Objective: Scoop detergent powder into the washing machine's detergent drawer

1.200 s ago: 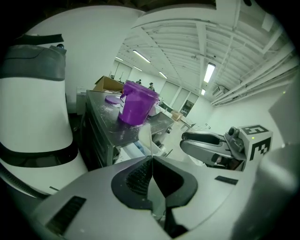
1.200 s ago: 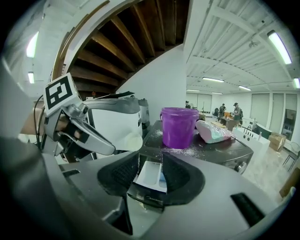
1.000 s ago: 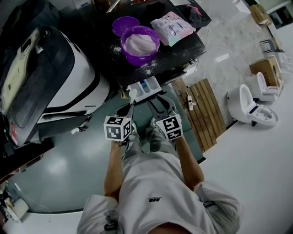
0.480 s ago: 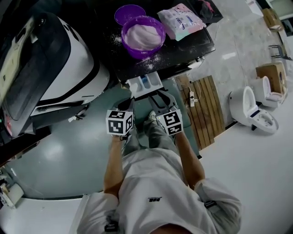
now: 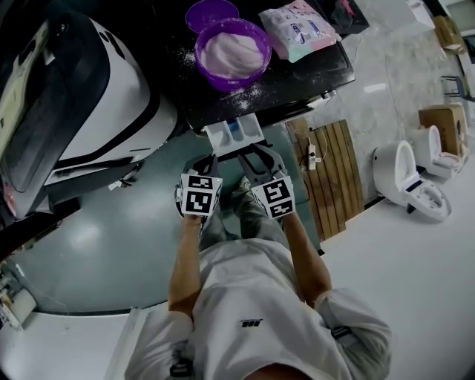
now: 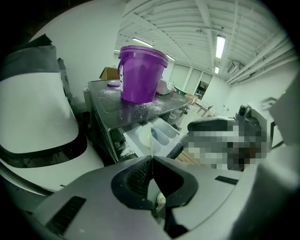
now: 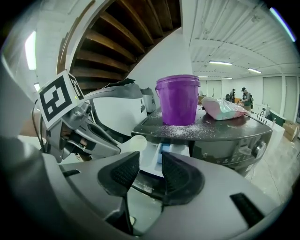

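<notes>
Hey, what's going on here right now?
A person stands at a washer with a gripper in each hand. The left gripper is shut on a spoon, held close to the open detergent drawer. The right gripper is open and empty beside it. A purple bucket of powder sits on the washer.

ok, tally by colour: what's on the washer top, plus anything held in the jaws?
Purple: 2, bucket and lid
Pink-and-teal: 1, detergent bag
White: 1, scoop in the left gripper
Total: 4
</notes>
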Demonstrator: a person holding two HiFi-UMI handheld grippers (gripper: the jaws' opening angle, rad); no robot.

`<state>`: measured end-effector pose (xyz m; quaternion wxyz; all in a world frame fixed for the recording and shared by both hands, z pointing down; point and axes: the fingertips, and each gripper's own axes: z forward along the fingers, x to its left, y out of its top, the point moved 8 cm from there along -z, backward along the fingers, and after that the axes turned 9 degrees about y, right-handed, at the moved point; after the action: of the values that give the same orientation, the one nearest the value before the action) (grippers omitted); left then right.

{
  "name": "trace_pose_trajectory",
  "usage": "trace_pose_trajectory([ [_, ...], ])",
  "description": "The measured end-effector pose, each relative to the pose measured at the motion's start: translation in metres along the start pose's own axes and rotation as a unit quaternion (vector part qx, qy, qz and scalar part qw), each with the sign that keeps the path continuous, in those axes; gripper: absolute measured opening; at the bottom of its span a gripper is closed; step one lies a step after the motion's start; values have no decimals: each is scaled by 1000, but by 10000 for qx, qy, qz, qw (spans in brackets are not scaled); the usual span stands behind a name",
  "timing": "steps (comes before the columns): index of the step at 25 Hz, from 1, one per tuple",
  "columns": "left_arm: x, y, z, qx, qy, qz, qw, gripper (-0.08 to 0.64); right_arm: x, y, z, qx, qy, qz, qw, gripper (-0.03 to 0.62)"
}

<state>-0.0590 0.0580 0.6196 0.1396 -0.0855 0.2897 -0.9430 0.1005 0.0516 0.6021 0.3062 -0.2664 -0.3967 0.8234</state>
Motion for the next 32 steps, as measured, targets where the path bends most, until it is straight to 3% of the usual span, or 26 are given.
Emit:
trace_pose_trajectory([
  [4,-4,3,2,88,131,128,9998,15,-1,-1,1,-5,26,22,10000,147],
  [11,-13,7,4,129,565,817,9950,15,-1,-5,0,5,19,66,10000,147],
  [19,-21,8,4,316,1106,1695,9788,15,1,-6,-1,-32,9,92,10000,147],
  [29,-25,7,3,439,1445,2319,9609,15,2,-8,-1,-42,-11,121,9999,146],
  [32,-25,8,2,426,1478,2380,9590,15,1,-8,-1,-47,-20,120,9999,146],
])
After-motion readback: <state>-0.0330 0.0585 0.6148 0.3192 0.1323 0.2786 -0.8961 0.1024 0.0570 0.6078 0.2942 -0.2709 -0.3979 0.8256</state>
